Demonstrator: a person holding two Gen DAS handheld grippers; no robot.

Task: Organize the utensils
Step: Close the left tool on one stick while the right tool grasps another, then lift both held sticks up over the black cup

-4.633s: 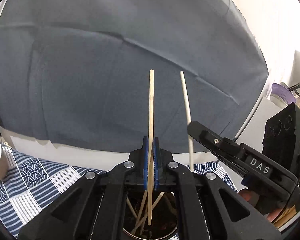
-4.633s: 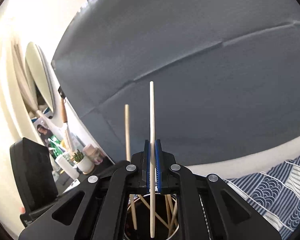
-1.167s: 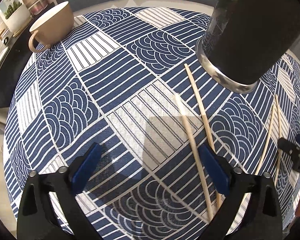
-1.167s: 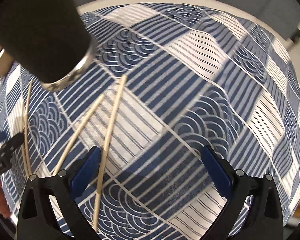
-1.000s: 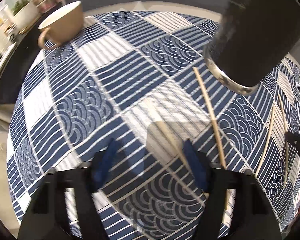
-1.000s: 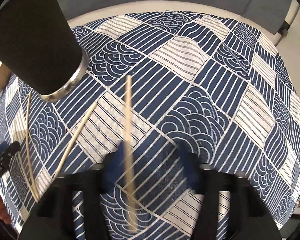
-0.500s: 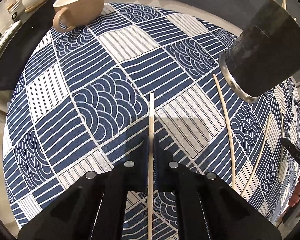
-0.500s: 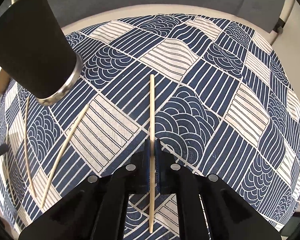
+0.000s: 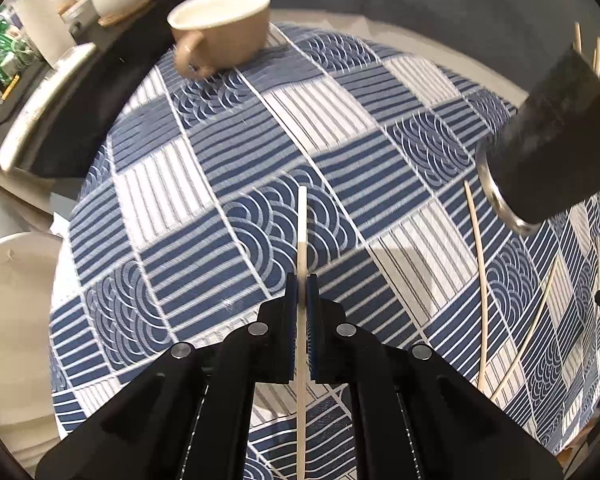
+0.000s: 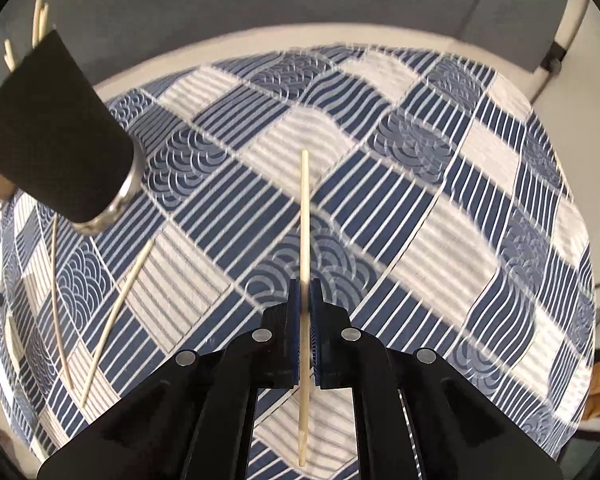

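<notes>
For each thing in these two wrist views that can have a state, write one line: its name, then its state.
left gripper: shut on a chopstick
right gripper: shut on a chopstick
black holder: upright, chopsticks inside
two loose chopsticks: lying on the tablecloth
tan cup: upright; contents cannot be told
</notes>
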